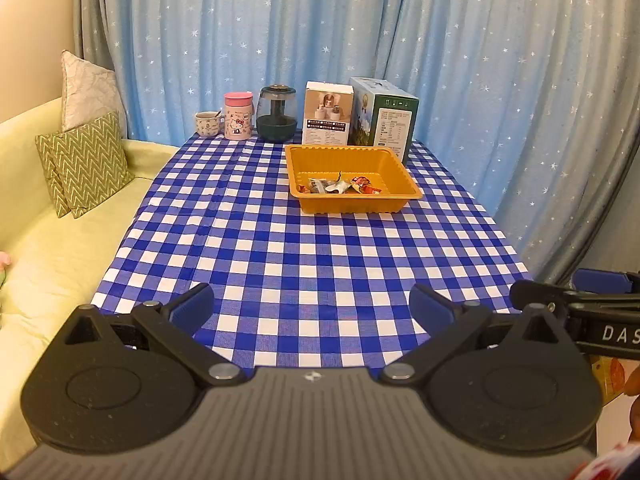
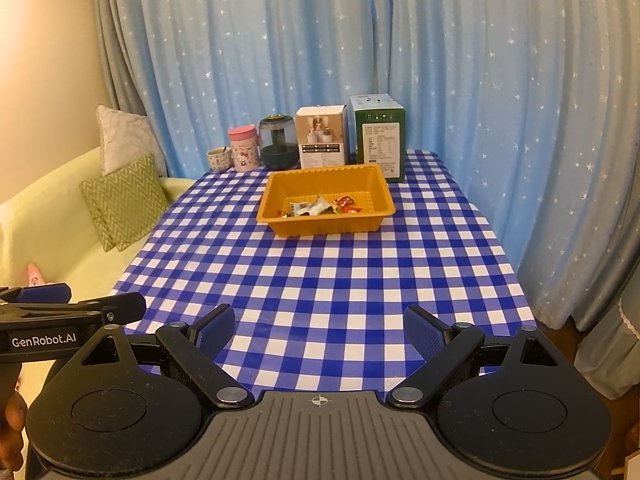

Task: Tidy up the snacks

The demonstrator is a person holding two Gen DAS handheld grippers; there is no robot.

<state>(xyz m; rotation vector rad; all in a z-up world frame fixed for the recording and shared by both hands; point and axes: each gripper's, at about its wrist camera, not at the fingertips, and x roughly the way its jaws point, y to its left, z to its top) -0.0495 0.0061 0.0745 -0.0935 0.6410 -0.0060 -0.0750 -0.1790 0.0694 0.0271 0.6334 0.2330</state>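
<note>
The snack wrappers (image 1: 342, 186) in the orange tray (image 1: 352, 204), far ahead of the left tool (image 1: 312, 306), were too small to read. The print on the boxes (image 2: 322, 138) behind stayed illegible. The right tool (image 1: 600, 312) was cut off by the frame's edge beside the left.

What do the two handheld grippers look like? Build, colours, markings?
Left gripper and right gripper look alike: black linkage arms with round pivot discs, grey ribbed body, a crosshair mark, blue textured pads. White lettering on the sides reads "GenRobot.AI". No cables visible.
</note>
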